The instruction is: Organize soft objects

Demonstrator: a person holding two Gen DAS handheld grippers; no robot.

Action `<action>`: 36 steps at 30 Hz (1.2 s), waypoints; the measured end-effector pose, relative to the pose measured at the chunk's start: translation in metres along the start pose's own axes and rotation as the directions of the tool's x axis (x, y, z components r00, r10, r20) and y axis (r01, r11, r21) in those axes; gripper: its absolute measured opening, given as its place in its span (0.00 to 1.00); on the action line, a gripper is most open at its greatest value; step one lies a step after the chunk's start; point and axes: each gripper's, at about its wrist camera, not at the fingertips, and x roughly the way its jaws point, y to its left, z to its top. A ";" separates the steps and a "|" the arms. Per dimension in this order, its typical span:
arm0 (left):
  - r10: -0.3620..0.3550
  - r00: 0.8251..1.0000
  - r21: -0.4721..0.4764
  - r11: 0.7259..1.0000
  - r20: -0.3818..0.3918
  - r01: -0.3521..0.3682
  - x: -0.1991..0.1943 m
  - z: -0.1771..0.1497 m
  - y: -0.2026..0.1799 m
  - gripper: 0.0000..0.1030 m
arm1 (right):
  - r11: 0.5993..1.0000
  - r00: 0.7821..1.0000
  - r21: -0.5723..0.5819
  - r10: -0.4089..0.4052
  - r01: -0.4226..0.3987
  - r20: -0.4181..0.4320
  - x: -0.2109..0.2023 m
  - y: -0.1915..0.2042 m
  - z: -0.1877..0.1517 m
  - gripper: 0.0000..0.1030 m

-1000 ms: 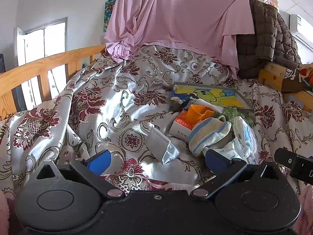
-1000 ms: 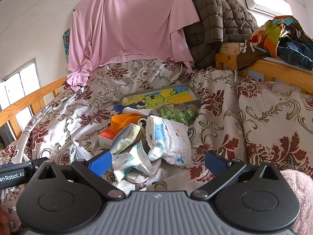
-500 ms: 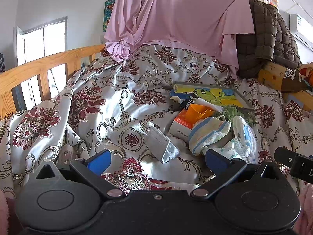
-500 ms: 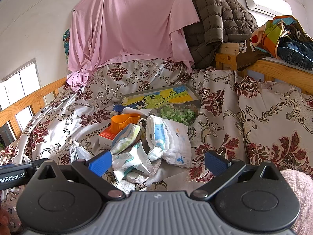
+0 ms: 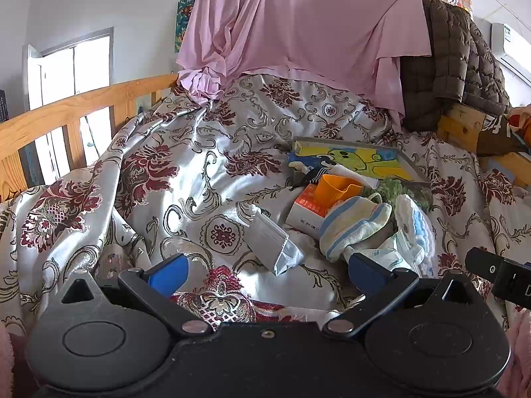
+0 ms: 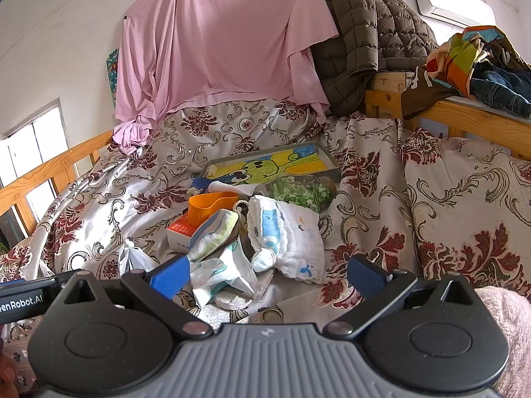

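Note:
A heap of soft things lies on the floral bedspread (image 5: 199,179): a striped yellow-and-blue cloth (image 5: 355,222) (image 6: 215,230), a white padded cloth with blue print (image 6: 288,235) (image 5: 413,229), a crumpled white printed wrapper (image 6: 222,272) and a grey folded packet (image 5: 272,245) (image 6: 132,258). My left gripper (image 5: 267,270) is open just short of the grey packet, holding nothing. My right gripper (image 6: 267,273) is open, its fingers either side of the near end of the heap, apart from it.
An orange cup (image 6: 212,204) sits on a red-and-white box (image 6: 181,233). Behind are a shallow tray with a cartoon picture (image 6: 272,165) and a green patterned thing (image 6: 298,192). Wooden rails (image 5: 66,116) run on the left. A pink sheet (image 6: 215,49) and brown jacket (image 6: 365,33) hang behind.

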 end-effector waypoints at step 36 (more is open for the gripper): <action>-0.182 0.952 -0.088 0.982 -0.247 0.165 0.172 0.033 0.025 0.93 | 0.966 0.931 -0.062 0.225 -0.253 -0.289 0.111 0.029 0.013 1.00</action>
